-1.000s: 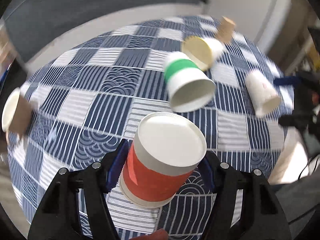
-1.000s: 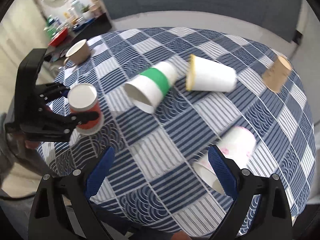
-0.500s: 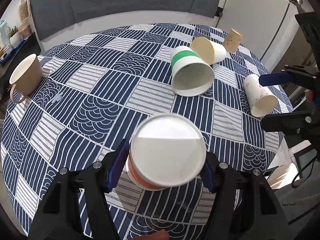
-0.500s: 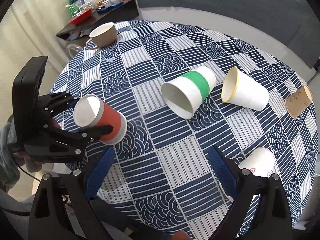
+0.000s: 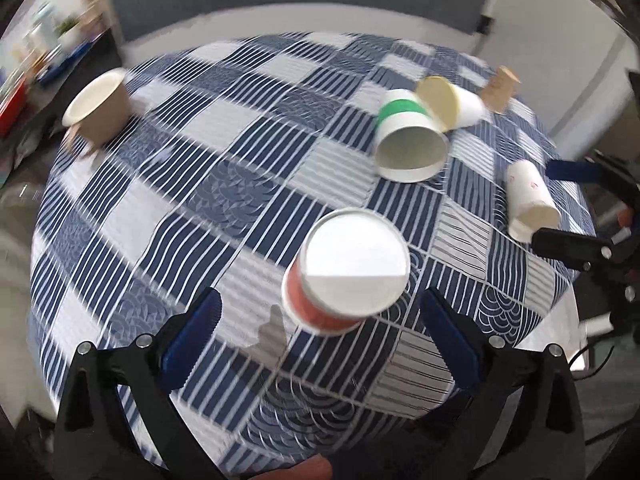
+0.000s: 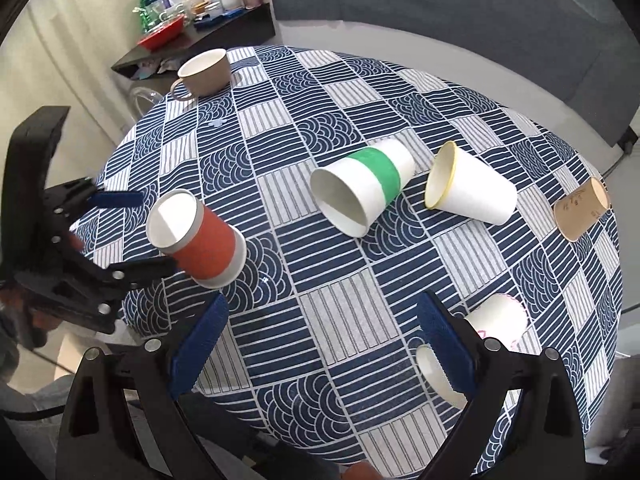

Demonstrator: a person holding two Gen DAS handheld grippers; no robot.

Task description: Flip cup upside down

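A red-banded paper cup [image 5: 344,276] stands upside down, base up, near the table's near left edge; it also shows in the right wrist view [image 6: 200,236], looking tilted. My left gripper [image 5: 320,328] is open, its blue pads apart on either side of the cup and not touching it; it shows in the right wrist view [image 6: 120,232] too. My right gripper [image 6: 324,340] is open and empty above the table's front edge, with a white cup with pink print [image 6: 476,344] lying behind its right finger.
On the blue patterned tablecloth [image 6: 320,312] lie a green-banded cup [image 6: 364,188], a yellow-rimmed white cup [image 6: 468,188] and a brown paper cup [image 6: 582,210], all on their sides. A brown mug [image 6: 206,72] stands upright at the far left. A shelf with bottles [image 6: 192,4] is beyond.
My left gripper has opened and let go of the red-banded cup, which now rests on the table. The left gripper has pulled back a little. The right gripper stays open.
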